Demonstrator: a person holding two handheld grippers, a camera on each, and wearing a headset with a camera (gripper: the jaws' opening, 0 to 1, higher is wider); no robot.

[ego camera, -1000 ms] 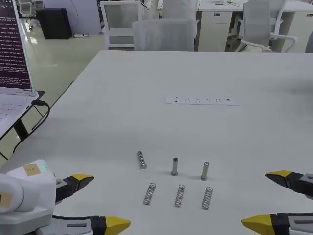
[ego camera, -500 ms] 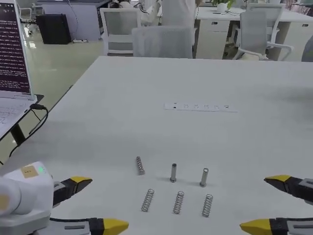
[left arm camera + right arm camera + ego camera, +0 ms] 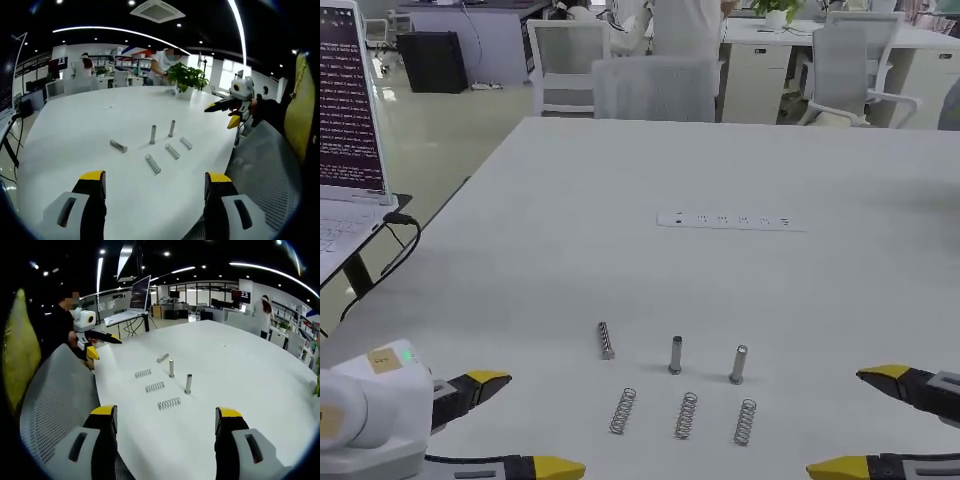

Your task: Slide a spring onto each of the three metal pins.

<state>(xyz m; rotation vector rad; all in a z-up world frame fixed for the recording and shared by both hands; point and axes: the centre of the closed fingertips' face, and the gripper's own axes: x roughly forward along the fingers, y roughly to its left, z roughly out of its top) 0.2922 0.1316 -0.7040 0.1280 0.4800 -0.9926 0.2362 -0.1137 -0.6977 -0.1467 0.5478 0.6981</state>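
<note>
Left hand-held gripper (image 3: 525, 423) and right hand-held gripper (image 3: 855, 420) both gape wide, empty; springs (image 3: 686, 414) lie loose on the table (image 3: 570, 230); laptop (image 3: 350, 100) text unreadable.

Only delta is head-camera pitch: the whole scene sits slightly lower in the head view (camera moved, not parts). Pins (image 3: 676, 355), springs (image 3: 686, 415), left gripper (image 3: 540, 423) and right gripper (image 3: 840, 421) shifted with it equally, no relative offset on the table (image 3: 620, 200).

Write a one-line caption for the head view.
Open left gripper and right gripper flank three loose springs and three bare pins, one lying down.
</note>
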